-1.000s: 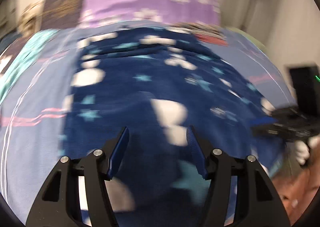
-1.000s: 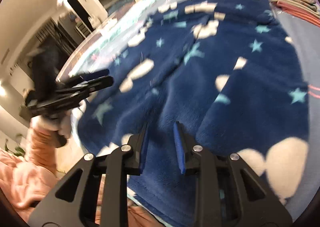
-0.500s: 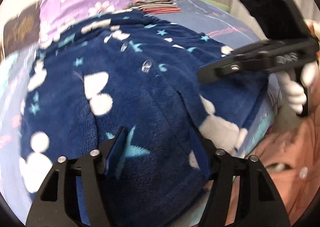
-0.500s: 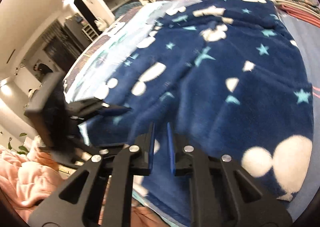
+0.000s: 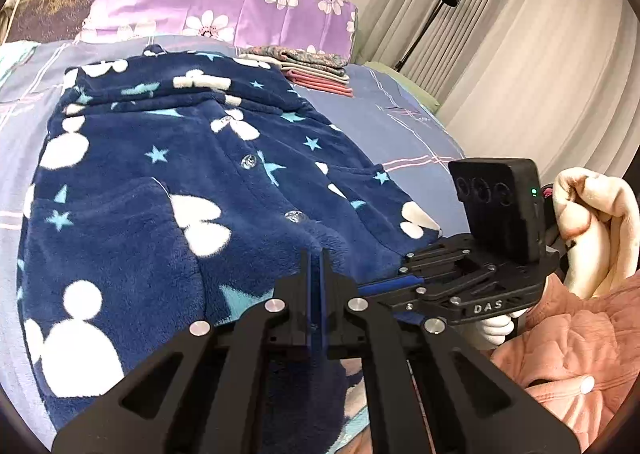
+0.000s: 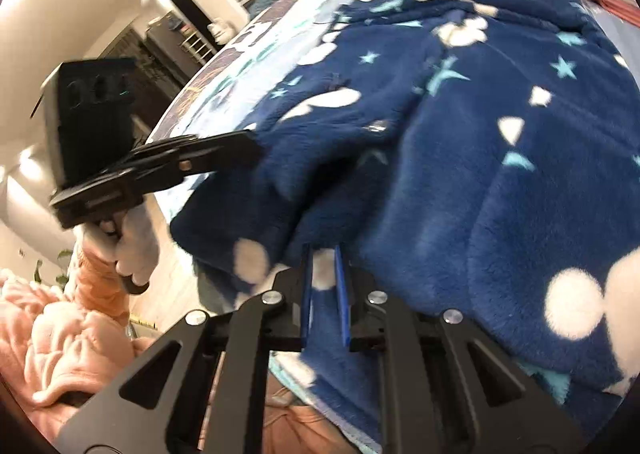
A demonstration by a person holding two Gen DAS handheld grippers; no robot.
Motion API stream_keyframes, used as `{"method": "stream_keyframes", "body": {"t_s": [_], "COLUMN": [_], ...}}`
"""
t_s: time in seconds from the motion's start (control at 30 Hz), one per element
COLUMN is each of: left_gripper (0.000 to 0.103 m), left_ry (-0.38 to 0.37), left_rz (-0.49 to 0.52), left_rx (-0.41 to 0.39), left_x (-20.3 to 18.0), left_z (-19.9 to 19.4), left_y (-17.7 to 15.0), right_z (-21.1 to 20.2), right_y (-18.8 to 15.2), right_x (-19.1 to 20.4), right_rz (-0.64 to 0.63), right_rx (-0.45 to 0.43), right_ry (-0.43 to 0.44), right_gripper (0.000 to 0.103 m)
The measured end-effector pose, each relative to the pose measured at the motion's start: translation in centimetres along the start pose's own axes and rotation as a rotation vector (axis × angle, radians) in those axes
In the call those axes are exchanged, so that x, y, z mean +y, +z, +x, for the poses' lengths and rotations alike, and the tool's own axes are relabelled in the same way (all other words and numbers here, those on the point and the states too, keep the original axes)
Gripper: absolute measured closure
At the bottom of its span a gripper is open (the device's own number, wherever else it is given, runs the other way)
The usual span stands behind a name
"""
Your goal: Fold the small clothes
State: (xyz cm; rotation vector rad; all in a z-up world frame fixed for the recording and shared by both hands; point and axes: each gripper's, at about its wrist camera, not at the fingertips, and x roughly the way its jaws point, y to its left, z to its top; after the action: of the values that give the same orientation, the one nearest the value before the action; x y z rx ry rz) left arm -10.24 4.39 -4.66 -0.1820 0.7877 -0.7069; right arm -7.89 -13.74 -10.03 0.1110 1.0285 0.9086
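I hold the fleece top's (image 5: 168,189) near hem in both the left gripper (image 5: 316,286) and right gripper (image 6: 324,274) (each clamped on fabric); lift evenly, keeping the hem taut.

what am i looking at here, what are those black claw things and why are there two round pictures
The black claws are hand-held grippers, one in each of a person's hands, each carrying a fisheye camera that looks along its fingers; hence two round pictures. The left gripper is in the foreground of its own view, with the right gripper off to one side. In the right wrist view the right gripper is closed on the near edge of a navy fleece pyjama top spread on a bed. The left one looks shut on that hem too. Folded clothes lie by a purple pillow.
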Motion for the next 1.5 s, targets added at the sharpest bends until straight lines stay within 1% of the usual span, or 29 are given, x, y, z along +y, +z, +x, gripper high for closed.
{"method": "stream_keyframes", "body": {"t_s": [0.13,0.2,0.27,0.33,0.4,0.43,0.47,0.5,0.53,0.6,0.63,0.67,0.7,0.77,0.83,0.93,1.0,1.03,1.07,1.1,1.17,1.23,1.27,1.3,1.33,1.4,1.43,1.47,1.5], "left_gripper": [0.100,0.100,0.100,0.100,0.100,0.100,0.100,0.100,0.099,0.089,0.075,0.067,0.065,0.064,0.064,0.064,0.064,0.064,0.062,0.062,0.060,0.059,0.050,0.045,0.042,0.042,0.042,0.042,0.042], "left_ry": [-0.003,-0.002,-0.003,-0.006,-0.006,-0.004,0.002,0.013,0.024,0.078,0.109,0.150,0.169,0.219,0.260,0.343,0.430,0.449,0.477,0.491,0.509,0.523,0.541,0.561,0.589,0.589,0.572,0.518,0.465], "left_rz": [-0.001,0.000,0.002,-0.004,-0.007,-0.007,-0.004,0.002,0.006,0.021,0.029,0.043,0.051,0.066,0.056,0.016,0.007,0.007,0.000,-0.010,-0.033,-0.059,-0.075,-0.085,-0.099,-0.134,-0.163,-0.209,-0.248], "left_rx": [-0.019,-0.012,-0.003,0.003,0.004,0.004,0.004,0.000,-0.004,-0.021,-0.036,-0.066,-0.080,-0.100,-0.090,-0.029,0.036,0.050,0.076,0.086,0.086,0.071,0.059,0.054,0.050,0.056,0.059,0.067,0.074], "left_x": [0.3,0.4,0.4,0.6,0.7,0.7,0.7,0.6,0.5,0.4,0.4,0.3,0.4,0.7,1.5,3.4,4.6,4.8,5.4,5.9,6.7,7.2,7.5,7.7,8.2,9.0,9.4,10.0,10.5], "left_z": [-0.5,-0.5,-0.2,0.1,0.3,0.3,0.3,0.1,-0.1,-0.9,-1.5,-2.5,-3.1,-4.2,-4.3,-3.5,-2.7,-2.5,-2.5,-2.6,-3.4,-4.5,-5.2,-5.6,-6.2,-6.7,-6.8,-6.8,-6.7], "left_y": [0.4,0.4,0.4,0.4,0.4,0.4,0.5,0.5,0.6,0.8,0.9,1.1,1.2,1.3,1.3,0.4,-0.6,-1.1,-1.7,-2.1,-2.7,-3.1,-3.2,-3.4,-3.8,-4.3,-4.7,-5.1,-5.5], "right_z": [0.4,0.2,0.3,0.9,2.2,2.6,3.2,3.7,3.8,2.5,1.5,0.2,-1.5,-3.5,-3.7,-2.0,-1.1,-1.0,-1.1,-1.2,-2.6,-5.2,-6.5,-8.5,-9.9,-12.3,-13.0,-13.4,-13.6], "right_y": [0.3,0.9,1.5,1.9,2.1,2.2,2.2,2.2,2.2,2.2,2.2,2.1,2.0,1.6,0.9,-0.4,-1.3,-1.5,-1.8,-1.9,-2.0,-1.9,-1.8,-2.3,-2.7,-4.2,-4.9,-5.5,-6.5], "right_x": [0.9,1.0,1.2,1.4,1.3,1.1,1.0,1.0,1.0,1.7,2.2,2.8,3.6,4.5,3.9,2.1,1.1,0.8,0.5,0.0,-0.5,-1.5,-2.1,-3.3,-4.2,-6.8,-7.9,-9.1,-10.3], "right_rz": [-0.032,-0.021,-0.019,-0.028,-0.018,-0.007,0.005,0.015,0.022,0.008,-0.010,-0.030,-0.061,-0.111,-0.107,-0.025,0.010,0.020,0.040,0.063,0.082,0.100,0.123,0.161,0.193,0.298,0.350,0.405,0.467], "right_rx": [0.010,-0.010,-0.027,-0.019,0.007,0.018,0.032,0.046,0.047,0.009,-0.016,-0.040,-0.065,-0.072,-0.016,0.046,0.068,0.067,0.068,0.070,0.045,-0.027,-0.070,-0.125,-0.157,-0.201,-0.206,-0.207,-0.204], "right_ry": [0.054,0.077,0.090,0.109,0.155,0.158,0.158,0.164,0.168,0.149,0.149,0.156,0.157,0.126,0.107,0.097,0.063,0.051,0.049,0.046,0.027,-0.028,-0.054,-0.091,-0.127,-0.228,-0.263,-0.284,-0.272], "right_gripper": [0.087,0.056,0.053,0.053,0.053,0.055,0.068,0.090,0.096,0.097,0.097,0.097,0.097,0.097,0.097,0.097,0.097,0.096,0.091,0.089,0.089,0.082,0.074,0.068,0.068,0.068,0.068,0.068,0.068]}}
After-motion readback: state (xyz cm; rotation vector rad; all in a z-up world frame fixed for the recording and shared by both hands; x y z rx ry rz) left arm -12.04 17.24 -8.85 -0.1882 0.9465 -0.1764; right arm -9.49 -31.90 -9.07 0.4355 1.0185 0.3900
